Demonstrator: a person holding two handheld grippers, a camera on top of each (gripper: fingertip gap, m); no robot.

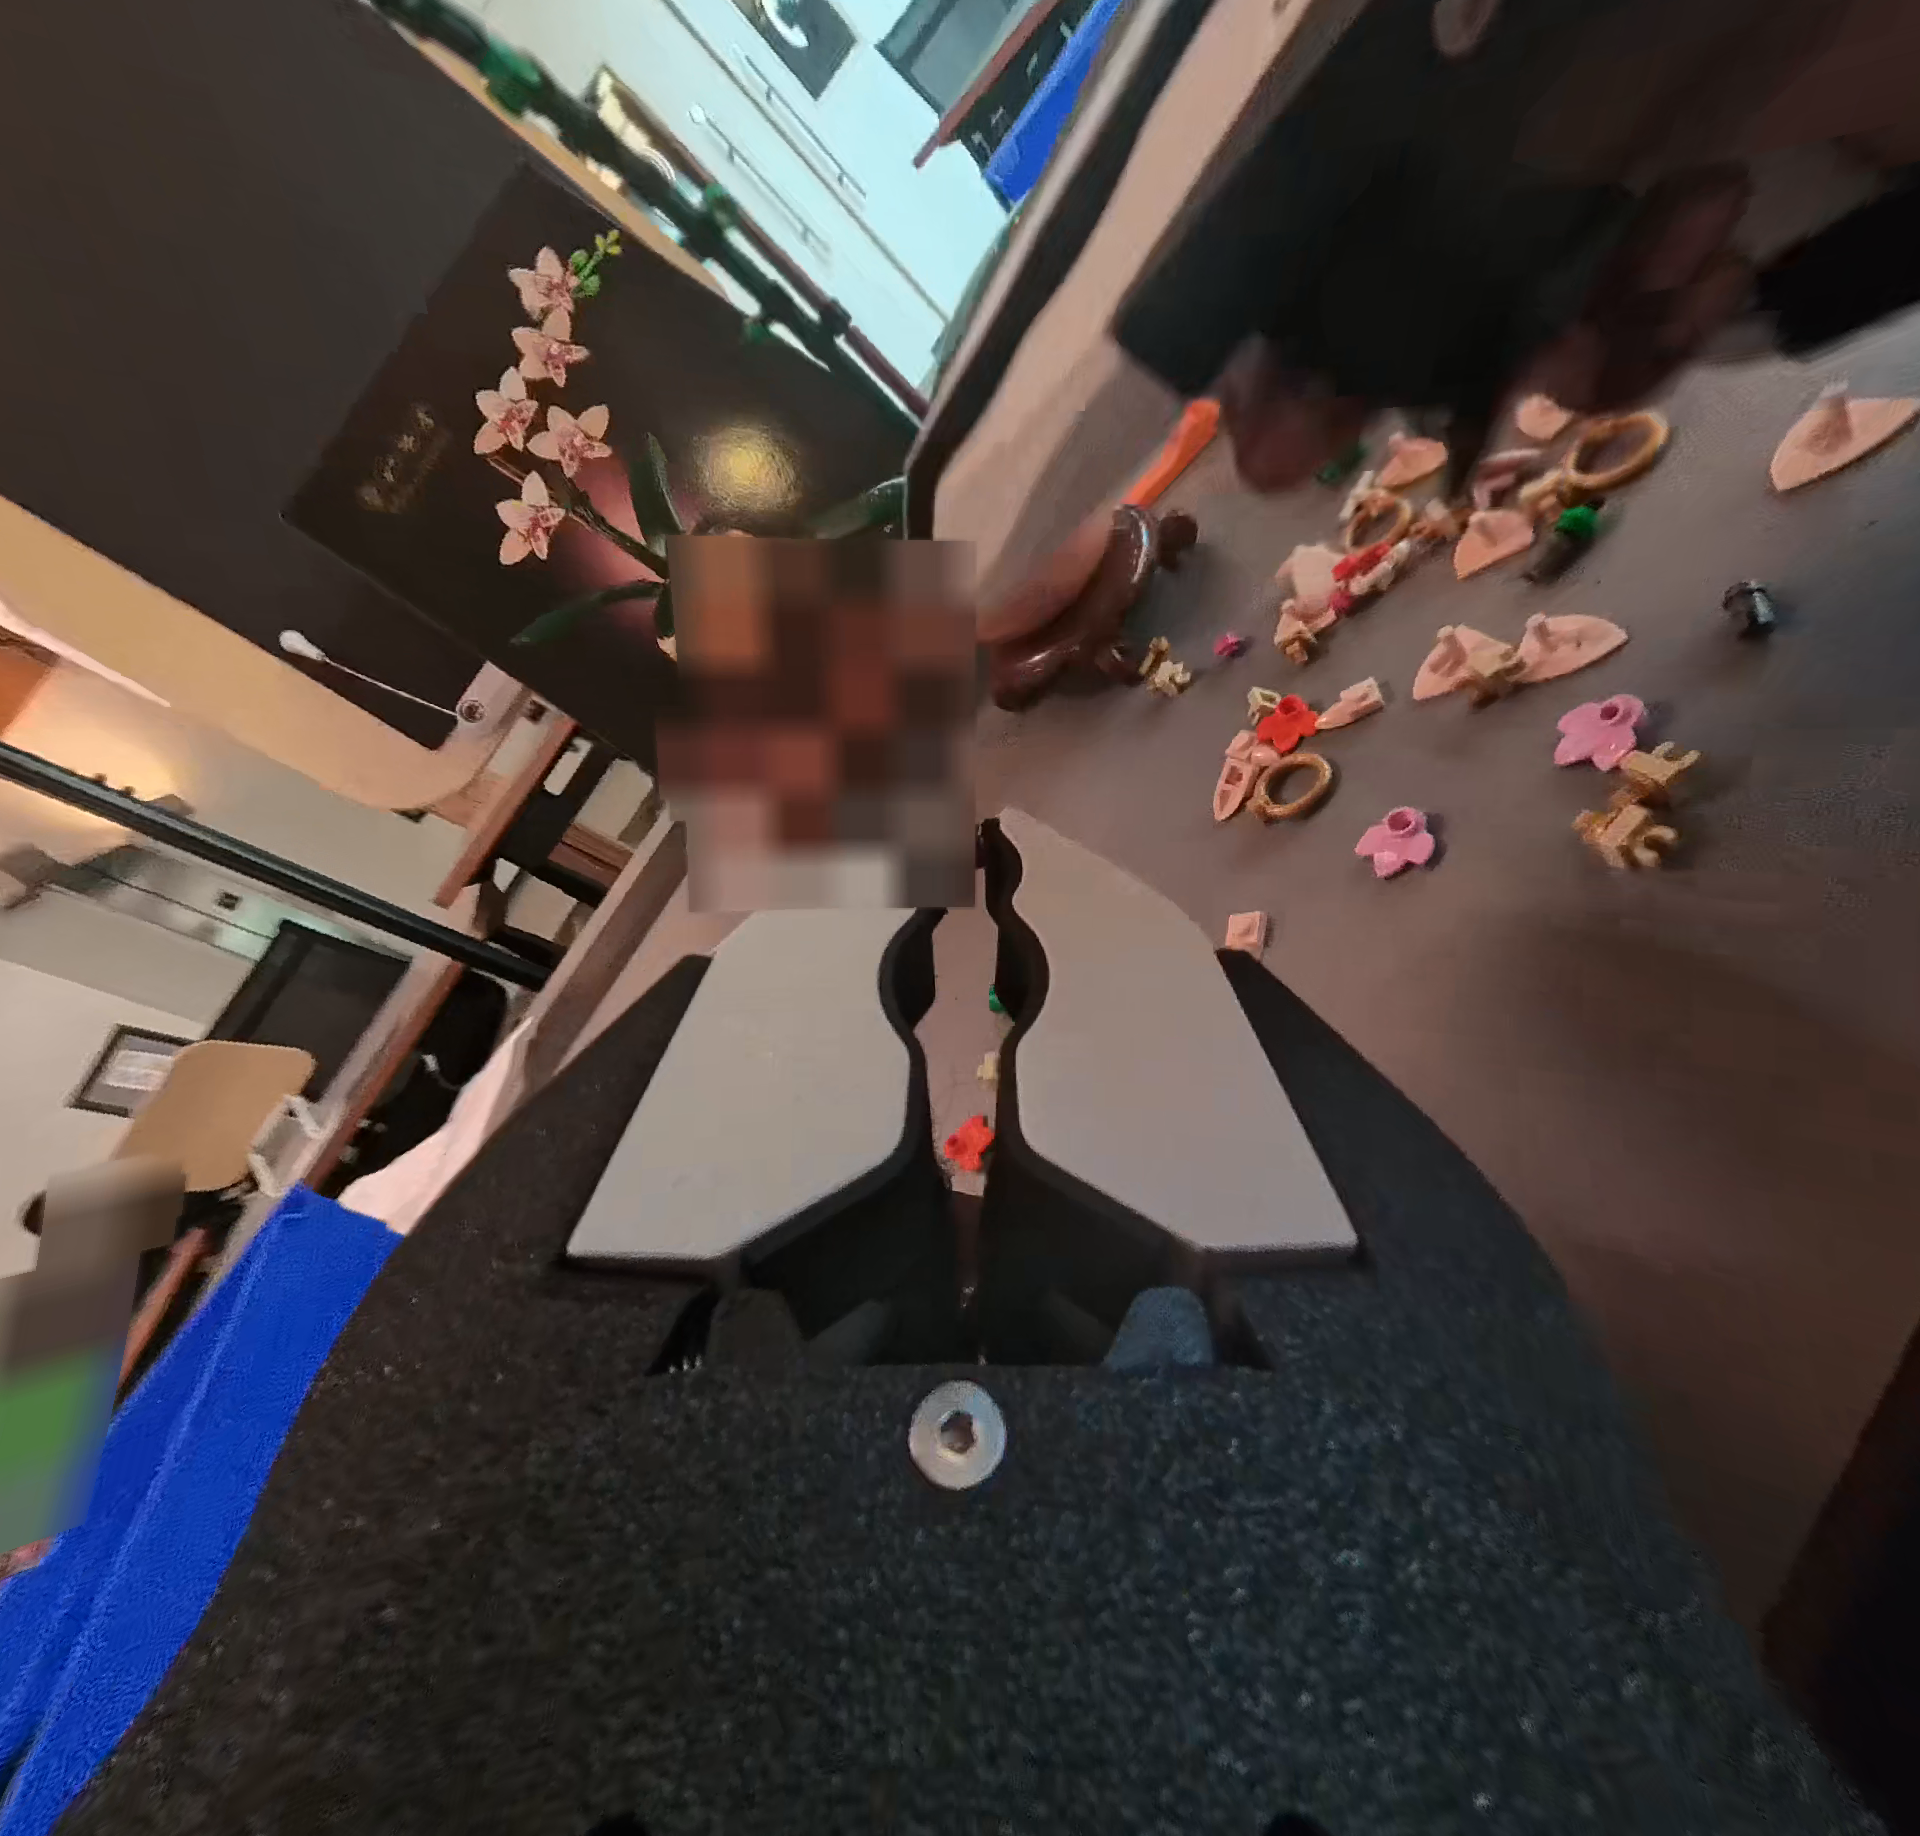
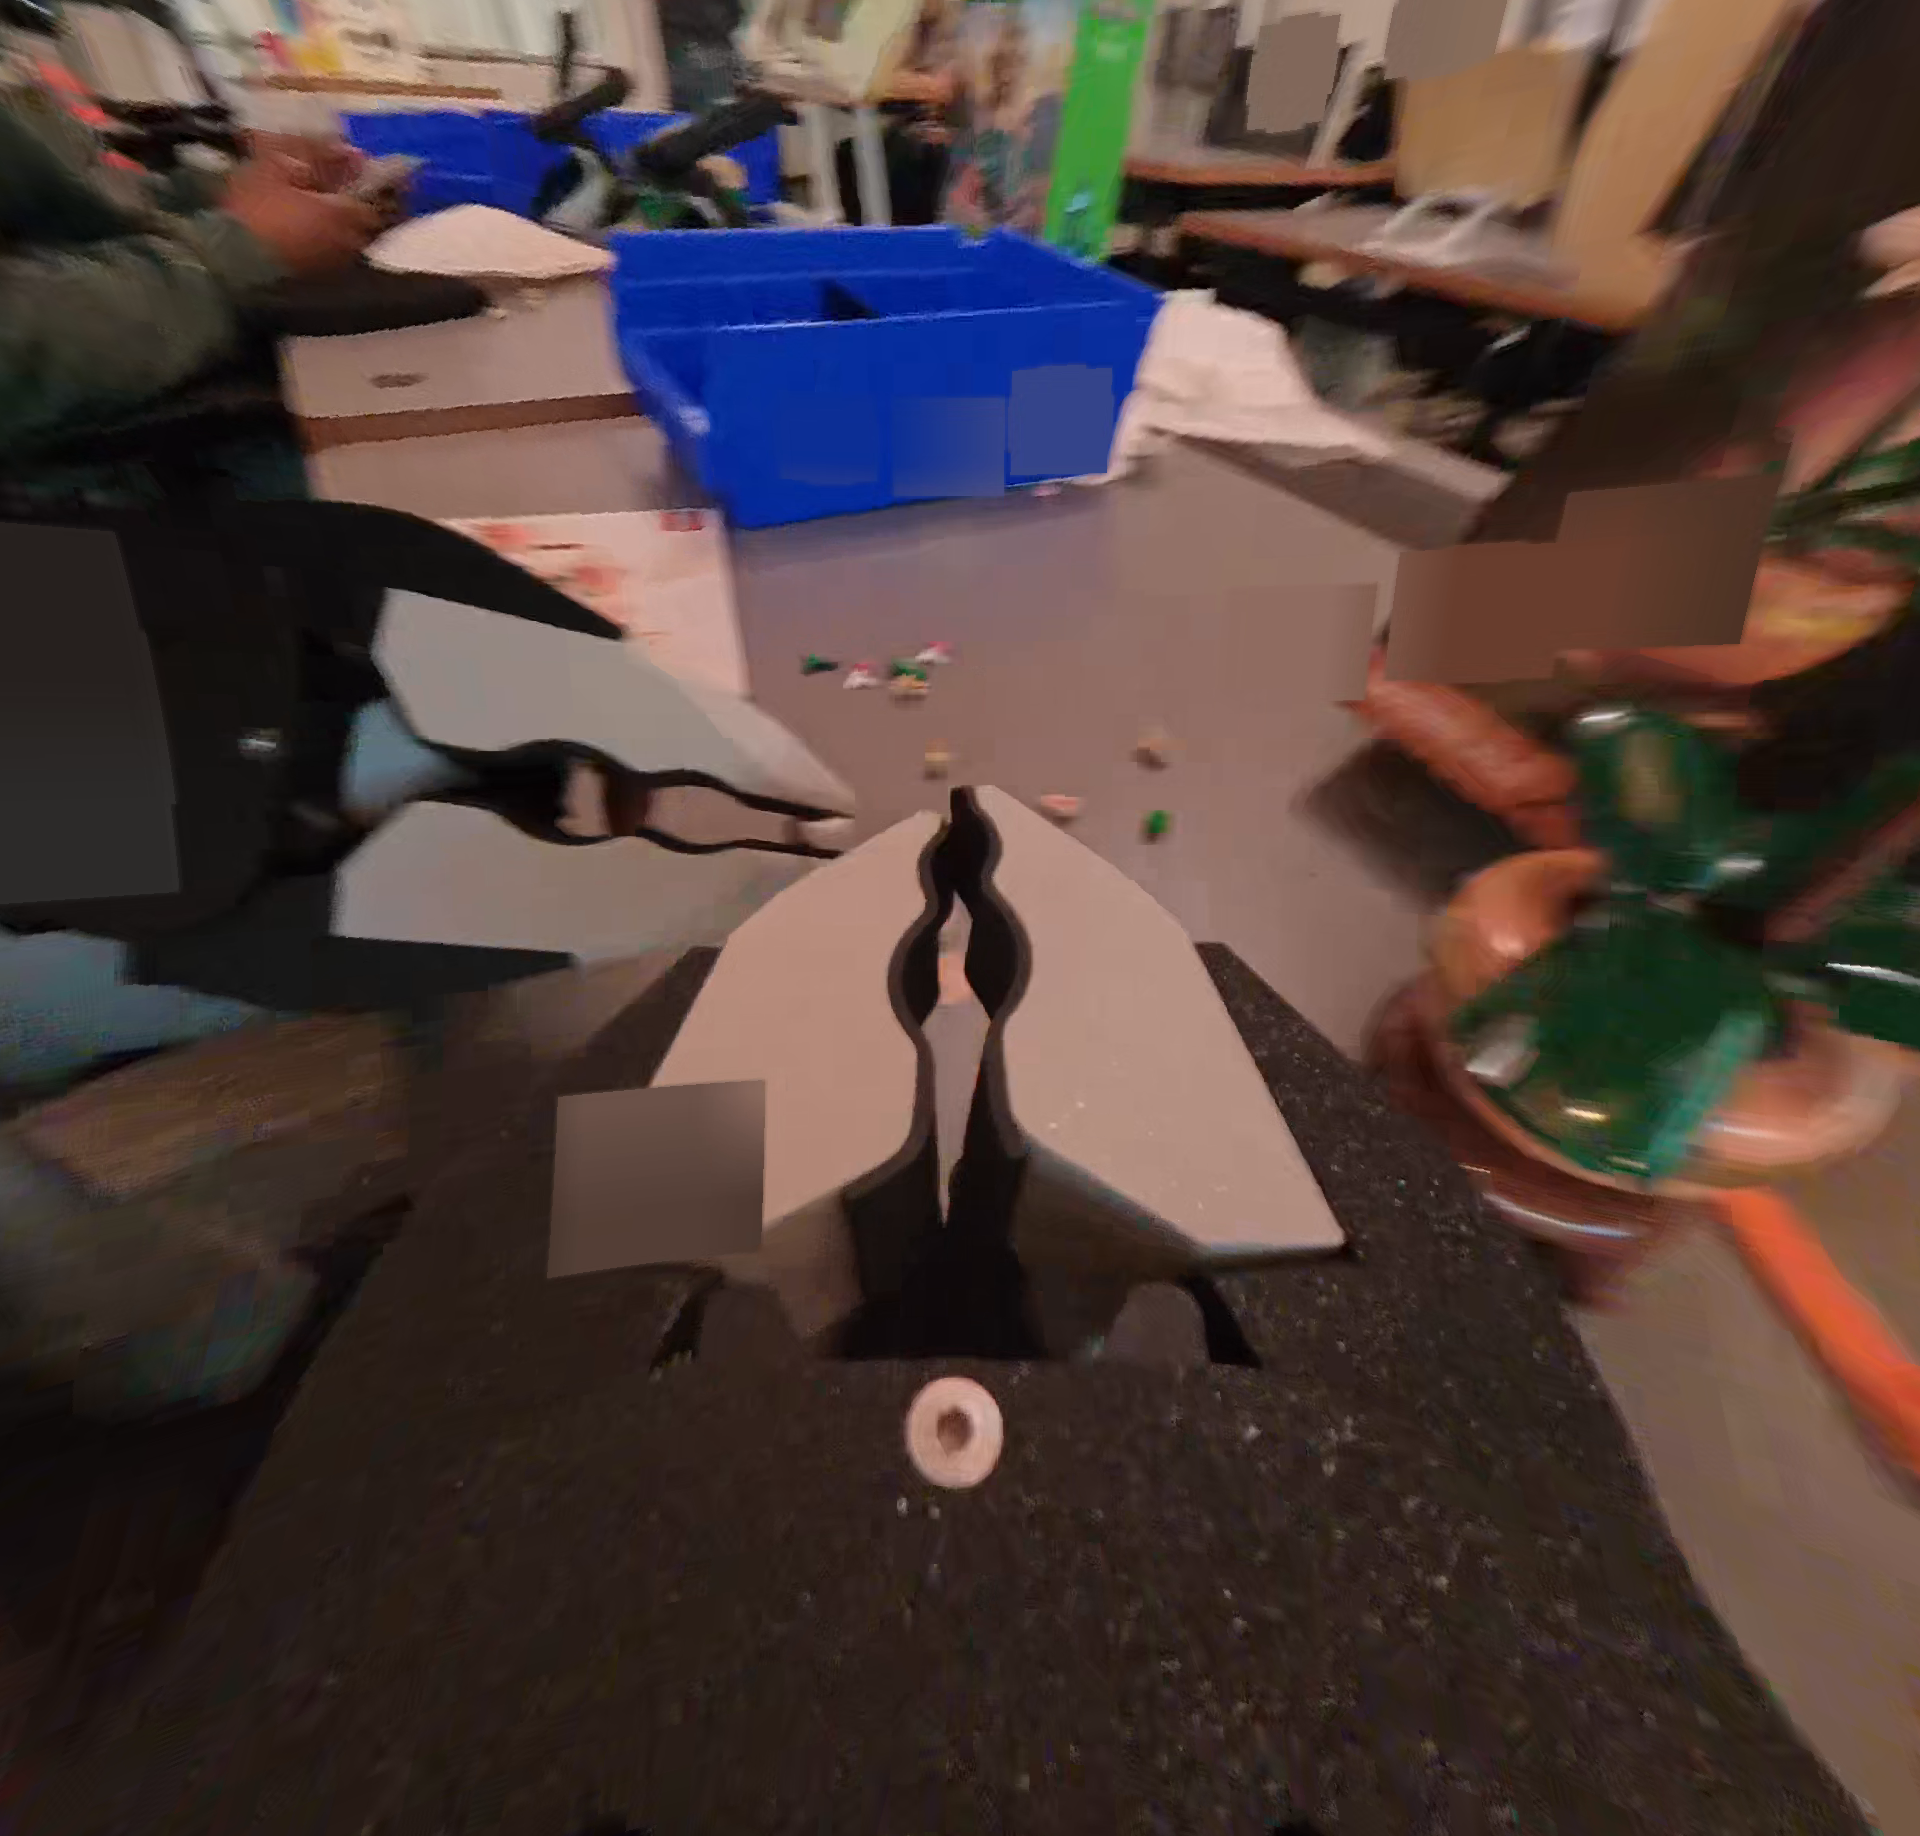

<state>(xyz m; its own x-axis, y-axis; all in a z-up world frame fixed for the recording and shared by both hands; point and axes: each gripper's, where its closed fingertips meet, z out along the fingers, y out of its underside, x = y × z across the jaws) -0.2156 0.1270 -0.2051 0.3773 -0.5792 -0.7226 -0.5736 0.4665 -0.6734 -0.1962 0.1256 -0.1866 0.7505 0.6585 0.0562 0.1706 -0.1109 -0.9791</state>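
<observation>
My left gripper points over a grey table; a mosaic patch hides its tips in its own view. In the right wrist view it comes in from the left, its jaws nearly closed on a small pale piece pinched at the very tips. My right gripper is shut, with nothing visible between its pads, and its tips sit just right of the left gripper's tips. Loose small building pieces lie on the table: pink flowers, a red flower, gold rings and pale petal pieces.
A brown pot with green leaves stands at the right, beside an orange tool. A blue bin stands at the back. A dark box with an orchid picture stands beside the table. A person's sleeve shows at far left.
</observation>
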